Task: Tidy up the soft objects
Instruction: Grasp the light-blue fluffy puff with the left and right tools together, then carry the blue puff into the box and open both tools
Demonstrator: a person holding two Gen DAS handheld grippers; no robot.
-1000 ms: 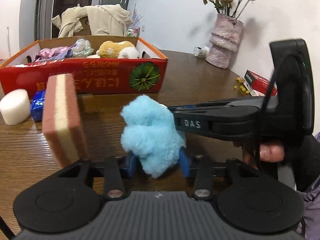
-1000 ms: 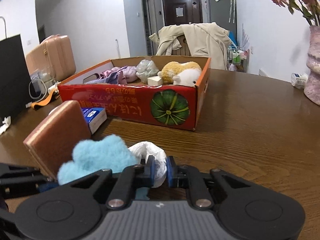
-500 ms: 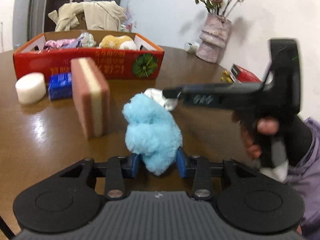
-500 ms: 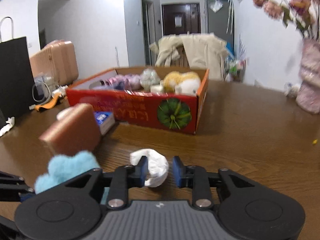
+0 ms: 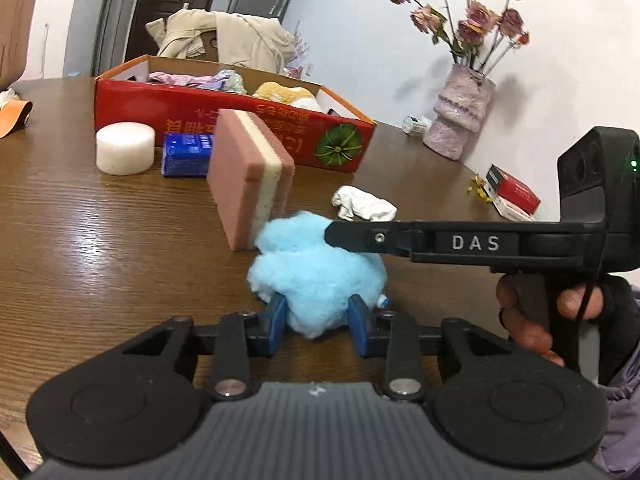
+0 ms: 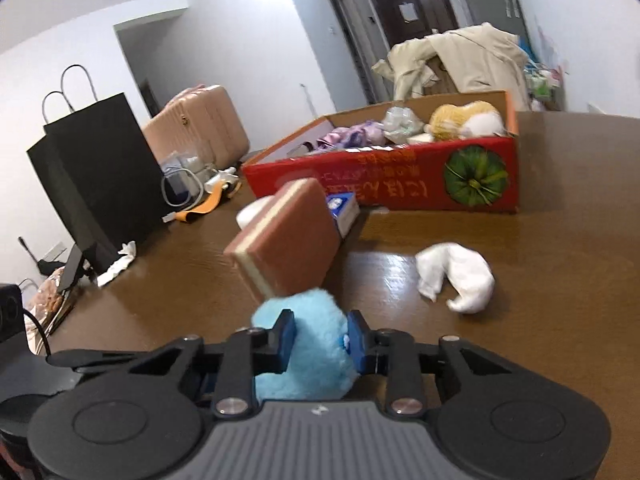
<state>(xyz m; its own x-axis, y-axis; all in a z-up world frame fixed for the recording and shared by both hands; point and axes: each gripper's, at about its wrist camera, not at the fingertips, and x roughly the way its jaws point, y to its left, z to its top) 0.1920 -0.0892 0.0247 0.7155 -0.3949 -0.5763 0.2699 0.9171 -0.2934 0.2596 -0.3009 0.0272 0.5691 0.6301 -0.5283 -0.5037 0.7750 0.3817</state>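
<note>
A blue fluffy toy (image 5: 316, 276) rests on the brown table, squeezed between the blue pads of my left gripper (image 5: 318, 320), whose jaws are closing. My right gripper (image 6: 320, 336) reaches in from the right in the left wrist view. Its jaws are closing too, and their pads press the same blue toy (image 6: 304, 356). A crumpled white cloth (image 6: 460, 280) lies loose on the table to the right of the toy. Farther back, the red cardboard box (image 5: 240, 116) holds soft toys and fabrics.
A pink and cream sponge block (image 5: 248, 184) stands on edge just behind the toy. A white foam cylinder (image 5: 125, 148) and a blue pack (image 5: 186, 154) sit before the box. At right are a flower vase (image 5: 460, 116) and small red box (image 5: 512, 192). A black paper bag (image 6: 96, 168) stands left.
My right gripper let go of the white cloth, which now lies on the table, and swung left onto the blue toy. My left gripper kept the toy and drew back from the box.
</note>
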